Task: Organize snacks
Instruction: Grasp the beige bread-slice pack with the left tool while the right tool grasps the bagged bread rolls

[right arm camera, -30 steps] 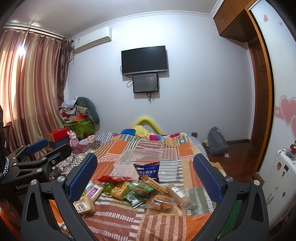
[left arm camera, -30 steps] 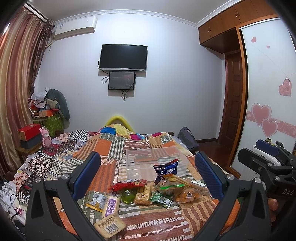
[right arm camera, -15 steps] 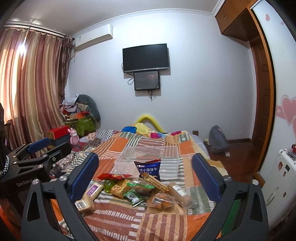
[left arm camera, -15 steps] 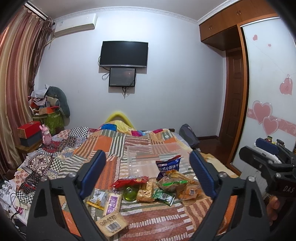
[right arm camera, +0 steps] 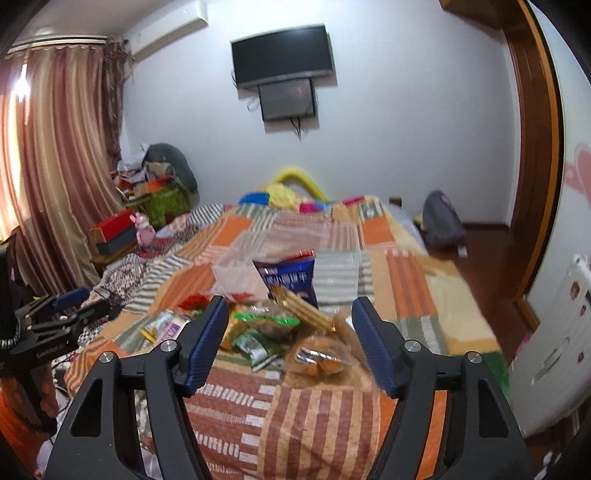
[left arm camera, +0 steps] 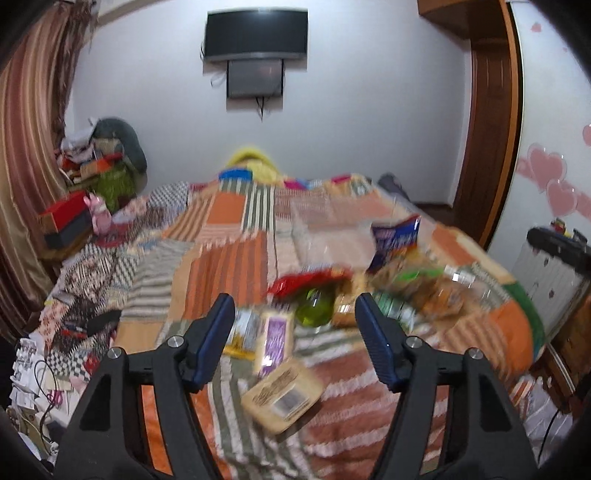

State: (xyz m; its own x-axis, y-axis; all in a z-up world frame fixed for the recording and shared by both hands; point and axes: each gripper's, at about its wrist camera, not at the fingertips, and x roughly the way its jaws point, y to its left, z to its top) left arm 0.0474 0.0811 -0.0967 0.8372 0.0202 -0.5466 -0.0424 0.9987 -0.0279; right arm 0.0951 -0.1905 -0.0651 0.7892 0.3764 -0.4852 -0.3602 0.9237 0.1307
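Note:
A pile of snack packets lies on a patchwork bedspread [left arm camera: 221, 258]. A blue packet [left arm camera: 393, 240] leans on a clear plastic box [left arm camera: 332, 236] behind the pile, also in the right wrist view [right arm camera: 291, 278] [right arm camera: 336, 258]. A green jelly cup [left arm camera: 314, 304], a purple-label packet [left arm camera: 275, 339] and a tan barcode packet [left arm camera: 284, 395] lie nearest my left gripper [left arm camera: 295, 328], which is open and empty above them. My right gripper [right arm camera: 290, 332] is open and empty over a green packet [right arm camera: 255, 347] and an orange pastry bag [right arm camera: 317, 354]. The view is blurred.
A red box [left arm camera: 64, 218] and a pink toy [left arm camera: 98, 214] sit left of the bed. Curtains hang on the left, a TV [left arm camera: 256, 33] on the far wall. A backpack [right arm camera: 441, 221] lies on the floor right of the bed. The other gripper [right arm camera: 55, 325] shows left.
Both grippers have tilted down and moved closer to the snack pile. Their jaws have narrowed but remain open. The snacks have not moved.

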